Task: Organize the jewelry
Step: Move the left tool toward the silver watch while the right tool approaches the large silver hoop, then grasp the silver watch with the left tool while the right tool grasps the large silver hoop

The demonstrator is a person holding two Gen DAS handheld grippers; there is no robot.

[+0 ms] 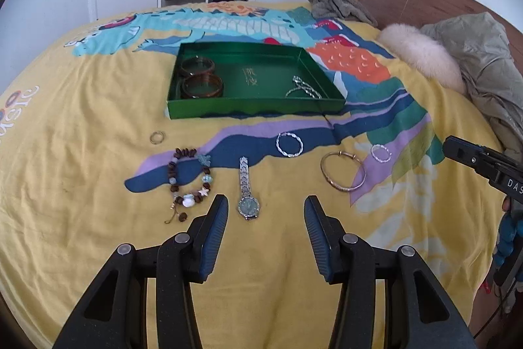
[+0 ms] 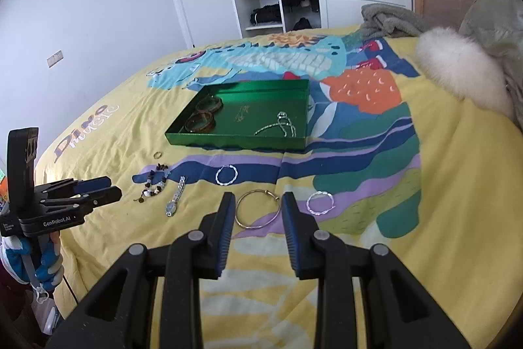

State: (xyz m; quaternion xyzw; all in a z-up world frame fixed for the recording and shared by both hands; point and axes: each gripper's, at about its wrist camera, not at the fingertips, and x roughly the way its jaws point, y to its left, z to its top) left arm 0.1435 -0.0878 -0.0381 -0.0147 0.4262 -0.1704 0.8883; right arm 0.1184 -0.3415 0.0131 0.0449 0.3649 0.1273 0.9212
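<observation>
Over the yellow dinosaur-print bedspread (image 1: 81,120), the left gripper (image 1: 266,211) hovers with jaws parted and empty, the silver link wristwatch (image 1: 246,188) at its 12 o'clock, while the right gripper (image 2: 258,205), likewise parted and empty, frames the thin gold bangle (image 2: 258,211), with the shallow green metal tray (image 2: 242,141) at 12 o'clock.

The green box (image 1: 255,110) sits on the yellow bedspread (image 1: 81,120). Inside it, two brown bangles (image 1: 201,77) lie at its left end and a silver chain (image 1: 304,89) at its right. In front of the box lie a small ring (image 1: 157,137), a beaded bracelet (image 1: 189,182), a watch (image 1: 247,192), a twisted silver hoop (image 1: 289,145) and a gold bangle (image 1: 342,171). The left gripper (image 1: 265,211) hangs nearest the watch, jaws apart and empty.
</observation>
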